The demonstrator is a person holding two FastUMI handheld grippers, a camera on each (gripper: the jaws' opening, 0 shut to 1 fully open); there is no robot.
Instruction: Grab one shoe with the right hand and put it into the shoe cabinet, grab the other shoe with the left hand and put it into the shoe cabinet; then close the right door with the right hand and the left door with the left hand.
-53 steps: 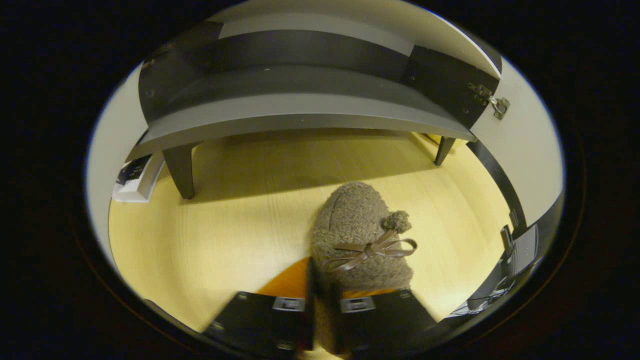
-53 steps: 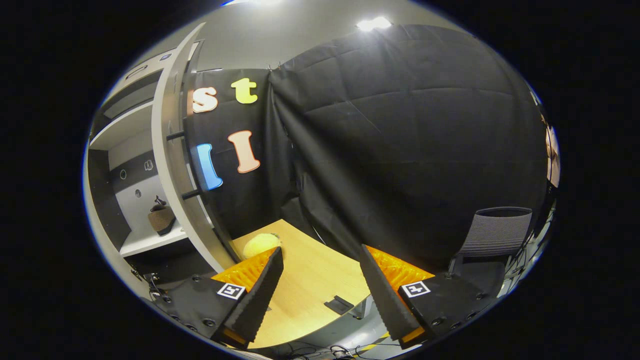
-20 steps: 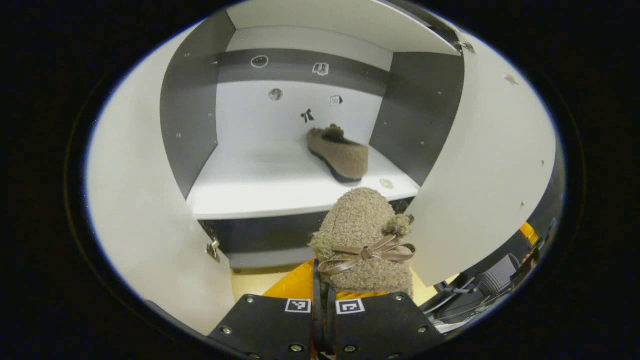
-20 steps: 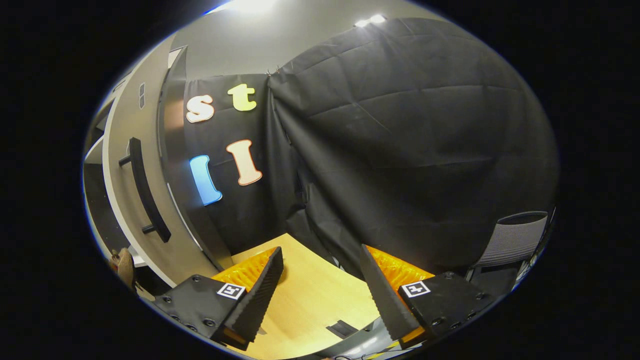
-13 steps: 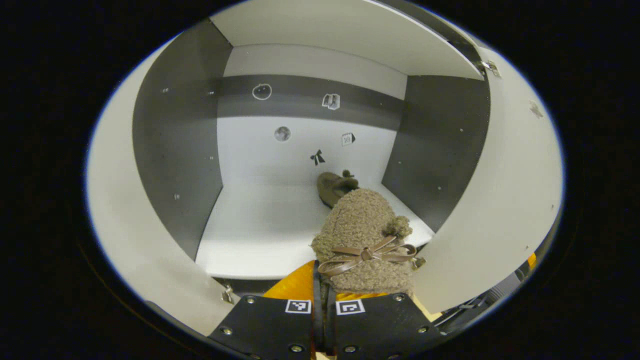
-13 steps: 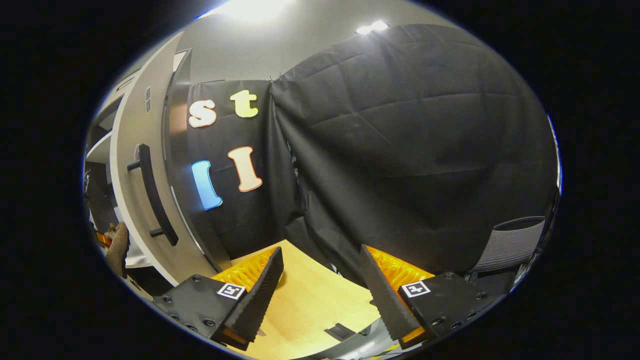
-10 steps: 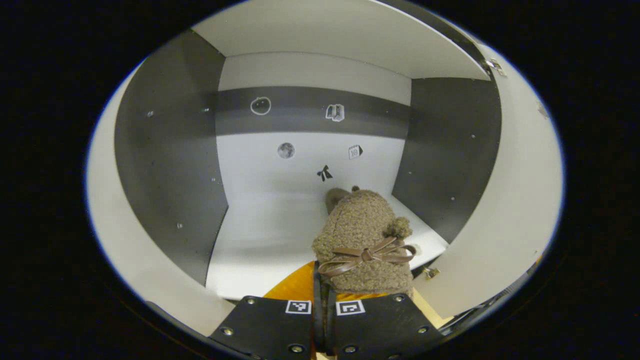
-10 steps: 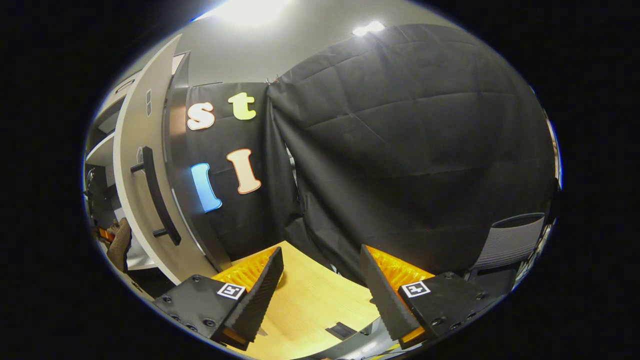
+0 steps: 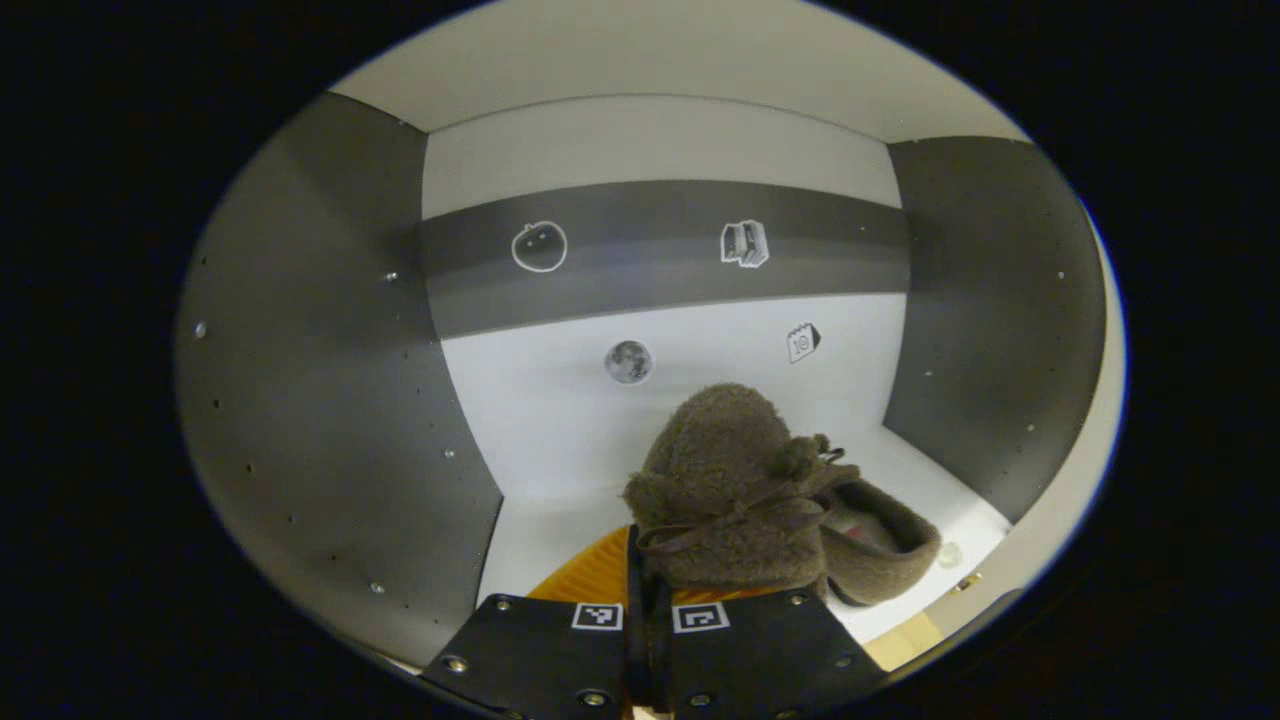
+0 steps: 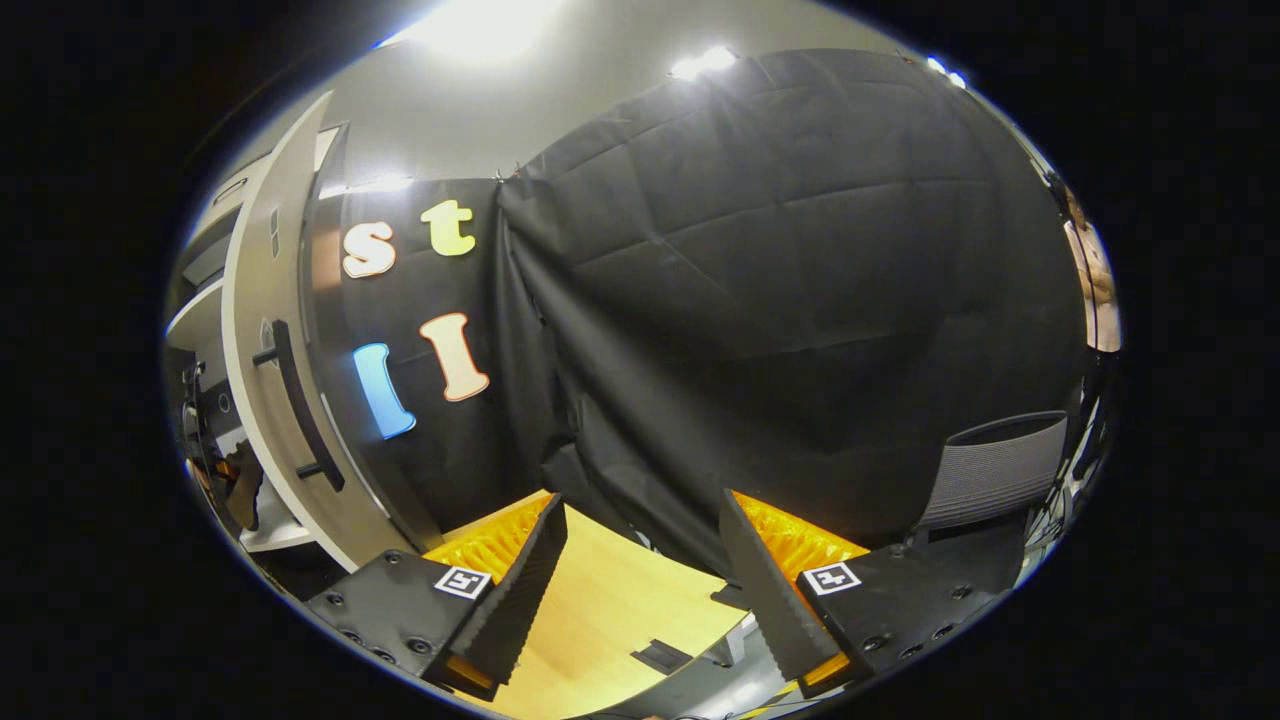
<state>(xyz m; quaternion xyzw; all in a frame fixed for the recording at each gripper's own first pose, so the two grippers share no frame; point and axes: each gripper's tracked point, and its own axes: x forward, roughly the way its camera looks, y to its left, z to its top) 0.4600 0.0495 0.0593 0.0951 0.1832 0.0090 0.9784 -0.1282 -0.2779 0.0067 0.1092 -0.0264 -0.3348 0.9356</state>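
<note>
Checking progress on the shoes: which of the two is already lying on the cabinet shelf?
The shoe on the right, lying on the shelf. The other shoe, with a bow, is clamped in the left gripper.

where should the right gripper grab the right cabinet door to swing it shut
Probably by the dark bar handle on the outer face of the right door, seen at the left of the right gripper view. The bar runs upright and stands off the panel on two posts, so the open right gripper could come at that face with one finger on each side of the bar.
</note>
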